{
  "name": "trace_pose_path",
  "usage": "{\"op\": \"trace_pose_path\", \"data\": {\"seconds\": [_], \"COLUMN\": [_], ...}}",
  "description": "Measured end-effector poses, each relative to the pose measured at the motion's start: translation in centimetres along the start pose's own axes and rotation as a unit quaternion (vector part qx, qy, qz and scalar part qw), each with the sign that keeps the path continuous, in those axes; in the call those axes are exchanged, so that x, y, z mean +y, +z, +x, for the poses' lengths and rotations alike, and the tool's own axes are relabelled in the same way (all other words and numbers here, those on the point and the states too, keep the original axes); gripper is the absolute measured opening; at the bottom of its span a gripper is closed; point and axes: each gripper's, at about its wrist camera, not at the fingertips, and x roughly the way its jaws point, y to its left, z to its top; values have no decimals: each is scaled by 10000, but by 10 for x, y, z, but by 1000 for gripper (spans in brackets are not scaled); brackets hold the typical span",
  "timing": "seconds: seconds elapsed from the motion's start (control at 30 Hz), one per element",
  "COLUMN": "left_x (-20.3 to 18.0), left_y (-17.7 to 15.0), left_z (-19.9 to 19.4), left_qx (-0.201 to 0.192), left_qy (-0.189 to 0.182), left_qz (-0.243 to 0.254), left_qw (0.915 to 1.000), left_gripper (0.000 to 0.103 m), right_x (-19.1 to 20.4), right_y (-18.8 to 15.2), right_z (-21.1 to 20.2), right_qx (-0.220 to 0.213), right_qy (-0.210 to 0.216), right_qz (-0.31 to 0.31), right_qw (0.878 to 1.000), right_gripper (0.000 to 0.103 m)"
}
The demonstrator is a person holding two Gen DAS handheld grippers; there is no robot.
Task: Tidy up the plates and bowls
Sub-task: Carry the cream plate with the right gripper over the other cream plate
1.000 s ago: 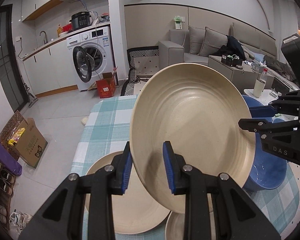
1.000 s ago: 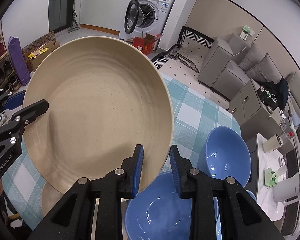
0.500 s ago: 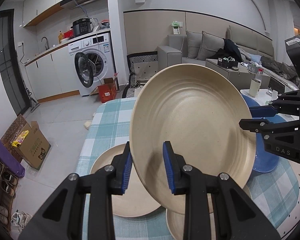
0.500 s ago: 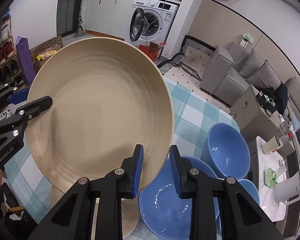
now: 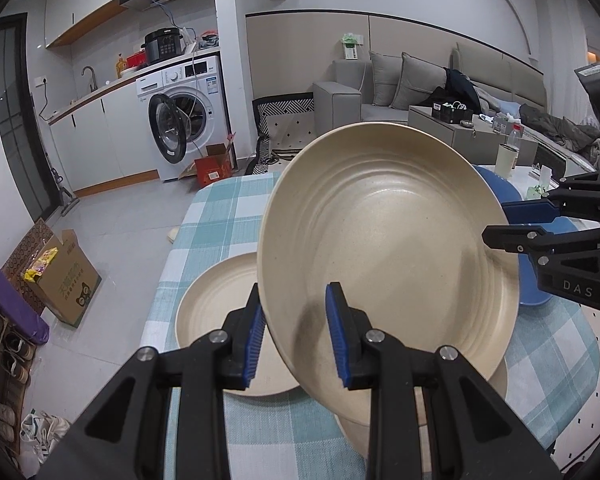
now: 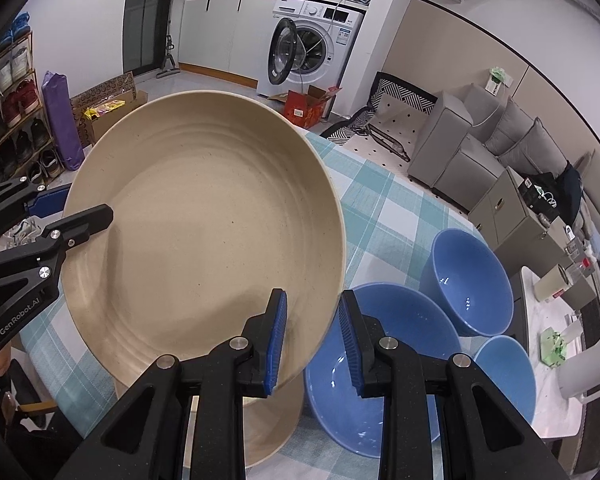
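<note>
Two claws carry one tilted beige plate [image 5: 384,256] above the counter [image 5: 220,216]

Left claw [image 5: 296,334] and right claw [image 6: 312,340] pinch opposite rims; uneven pulling could drop it onto the blue bowls [image 6: 380,360].

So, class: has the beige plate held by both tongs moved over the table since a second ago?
Yes. The held beige plate has shifted left, away from the blue bowls, uncovering the blue plate beneath.
</note>
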Motion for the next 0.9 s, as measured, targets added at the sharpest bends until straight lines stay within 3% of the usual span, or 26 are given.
{"op": "trace_pose_path", "data": {"seconds": [0.9], "left_x": [0], "left_y": [-50], "left_z": [21], "left_qx": [483], "left_qy": [-122], "left_qz": [-9], "left_qw": [9988], "left_gripper": [28], "right_x": [22], "right_y": [-51], "right_z": [35], "right_qx": [385], "right_qy": [236], "right_qz": [-42], "right_qw": [9990], "right_gripper": [27]}}
